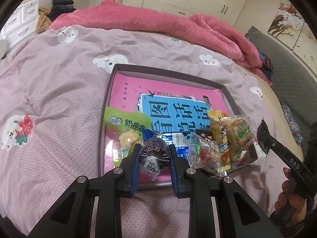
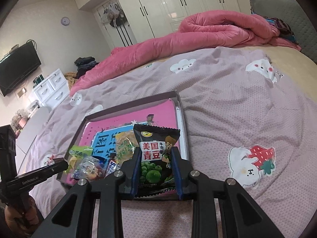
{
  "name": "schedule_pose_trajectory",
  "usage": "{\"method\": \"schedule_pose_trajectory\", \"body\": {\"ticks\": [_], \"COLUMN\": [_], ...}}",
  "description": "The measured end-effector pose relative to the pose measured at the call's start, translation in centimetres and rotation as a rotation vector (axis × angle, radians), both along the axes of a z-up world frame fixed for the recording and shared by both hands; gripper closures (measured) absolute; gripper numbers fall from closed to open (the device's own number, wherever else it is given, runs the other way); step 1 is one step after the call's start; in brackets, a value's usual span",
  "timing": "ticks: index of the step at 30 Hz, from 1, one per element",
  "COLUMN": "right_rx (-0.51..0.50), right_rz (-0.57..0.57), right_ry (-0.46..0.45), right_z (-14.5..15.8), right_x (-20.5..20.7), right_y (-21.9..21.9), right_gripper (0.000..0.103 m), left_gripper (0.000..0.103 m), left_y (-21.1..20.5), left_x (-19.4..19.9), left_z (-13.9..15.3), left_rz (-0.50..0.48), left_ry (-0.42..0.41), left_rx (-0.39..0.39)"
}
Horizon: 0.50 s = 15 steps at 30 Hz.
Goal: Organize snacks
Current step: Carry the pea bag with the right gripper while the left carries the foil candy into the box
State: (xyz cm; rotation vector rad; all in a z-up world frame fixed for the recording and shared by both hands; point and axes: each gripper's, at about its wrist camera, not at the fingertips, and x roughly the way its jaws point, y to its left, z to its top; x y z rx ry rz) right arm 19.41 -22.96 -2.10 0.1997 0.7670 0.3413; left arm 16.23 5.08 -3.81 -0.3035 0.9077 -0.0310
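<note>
Left tongs (image 1: 152, 148) pinch dark candy (image 1: 151, 154); its label is illegible.

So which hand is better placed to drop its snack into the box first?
Probably left. Its tool already holds the purple candy above the box; the right tool holds the pea bag at the near edge.

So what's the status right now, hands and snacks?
Left gripper shut on dark foil-wrapped candy. Right gripper shut on black green-pea packet. Both above shallow pink-lined box; nothing blocking.
</note>
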Motion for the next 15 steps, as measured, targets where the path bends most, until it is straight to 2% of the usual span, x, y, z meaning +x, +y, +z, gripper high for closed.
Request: {"method": "schedule_pose_trajectory", "body": {"ticks": [15], "right_rx": [-0.02], "right_rz": [0.041], "right_ry": [0.04], "right_z": [-1.7], "right_x": [1.5], "right_y": [1.8], "right_gripper": [0.074], "left_gripper": [0.076], "left_y": [-0.3], "left_x": [0.8], "left_z": [-0.7], "left_rz": [-0.003], "left_ry": [0.019], "left_rx": [-0.002]}}
